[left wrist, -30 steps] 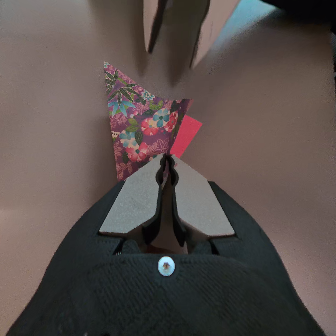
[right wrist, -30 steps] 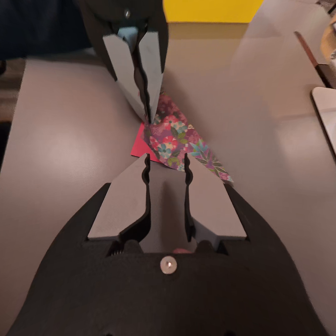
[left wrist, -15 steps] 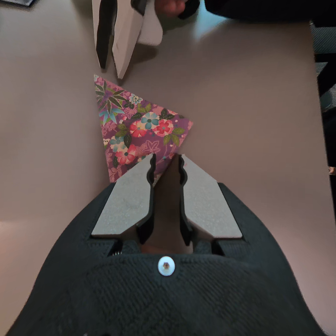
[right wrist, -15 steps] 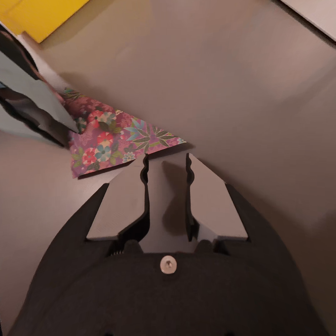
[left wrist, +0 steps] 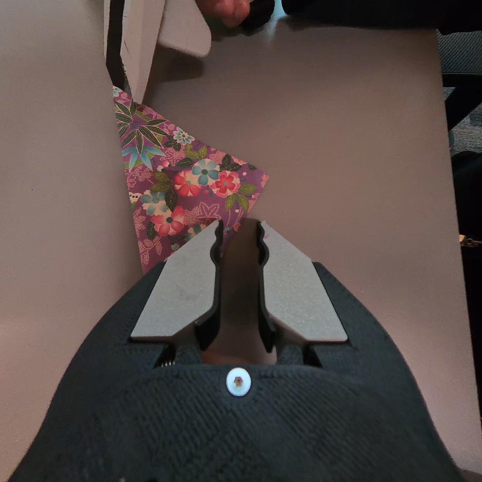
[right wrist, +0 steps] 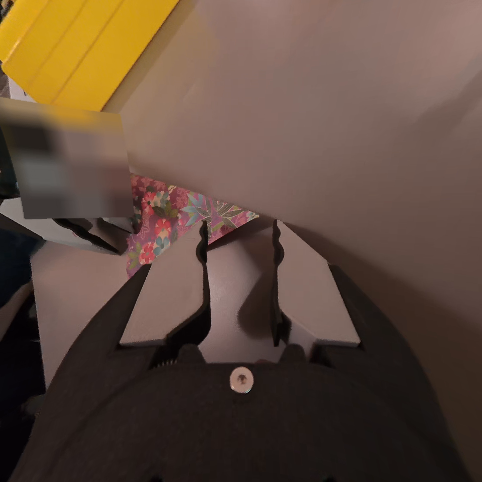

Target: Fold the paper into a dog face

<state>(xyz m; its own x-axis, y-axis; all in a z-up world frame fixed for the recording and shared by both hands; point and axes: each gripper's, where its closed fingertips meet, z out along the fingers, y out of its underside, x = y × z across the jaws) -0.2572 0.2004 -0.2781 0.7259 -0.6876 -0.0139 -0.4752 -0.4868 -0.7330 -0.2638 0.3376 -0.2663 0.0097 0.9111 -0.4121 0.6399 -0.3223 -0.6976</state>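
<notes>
The paper (left wrist: pixel 182 182) is a purple floral sheet folded into a triangle, lying flat on the grey table. My left gripper (left wrist: pixel 238 224) is open and empty, its left finger over the paper's near corner. In the left wrist view the right gripper (left wrist: pixel 130 88) stands at the paper's far tip. In the right wrist view the paper (right wrist: pixel 167 224) lies just ahead and left of my right gripper (right wrist: pixel 238 224), which is open and empty, its left fingertip over the pointed tip. The left gripper (right wrist: pixel 99 240) shows at the paper's other end.
A yellow flat object (right wrist: pixel 73 47) lies at the table's far left in the right wrist view. A hand (left wrist: pixel 232 13) and dark sleeve are at the top of the left wrist view. The table edge (left wrist: pixel 453 234) runs along the right.
My left gripper opened and let go of the paper, which now lies flat with its red underside hidden. My right gripper swung round and came down to the paper's pointed tip.
</notes>
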